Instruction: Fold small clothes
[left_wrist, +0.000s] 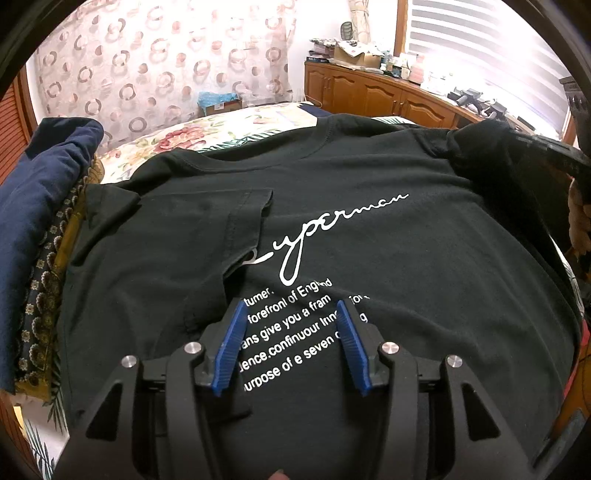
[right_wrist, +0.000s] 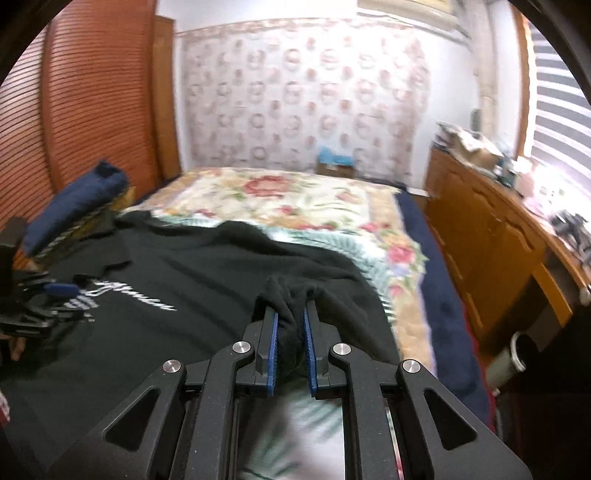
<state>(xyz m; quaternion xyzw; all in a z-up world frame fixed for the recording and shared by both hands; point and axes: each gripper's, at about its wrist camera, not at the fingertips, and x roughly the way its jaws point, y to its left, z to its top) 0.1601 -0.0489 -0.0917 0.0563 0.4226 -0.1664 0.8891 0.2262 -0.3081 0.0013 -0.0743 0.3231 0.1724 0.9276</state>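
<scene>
Left wrist view: a black T-shirt (left_wrist: 369, 236) with white script and block lettering lies spread face up on a floral bed (left_wrist: 207, 136), its left sleeve folded in over the chest. The left tool (left_wrist: 291, 314) hangs just above the printed text, its blue pads (left_wrist: 231, 343) spread wide with nothing between them. The shirt's far right sleeve is lifted off the bed at the frame's edge, where the right tool (left_wrist: 554, 155) shows as a dark shape; its grip cannot be made out from here. A navy cloth (left_wrist: 48, 177) sits heaped over patterned fabric (left_wrist: 44, 288) at the left of the bed. A wooden cabinet (left_wrist: 384, 92) topped with clutter stands beyond, under a bright window.

Right wrist view, blurred: the right tool (right_wrist: 290, 314) is clenched on a bunched black sleeve (right_wrist: 288, 291) of the T-shirt (right_wrist: 192, 280), the fabric pinched between its blue pads (right_wrist: 272, 350) and raised clear of the bed (right_wrist: 295, 199). The rest of the shirt trails down onto the floral cover, its white script partly visible. The left tool (right_wrist: 55, 290) appears at the far left, low over the shirt. The navy cloth (right_wrist: 81, 192) lies by a slatted wooden door (right_wrist: 85, 96), and the cabinet (right_wrist: 491, 229) runs along the right
</scene>
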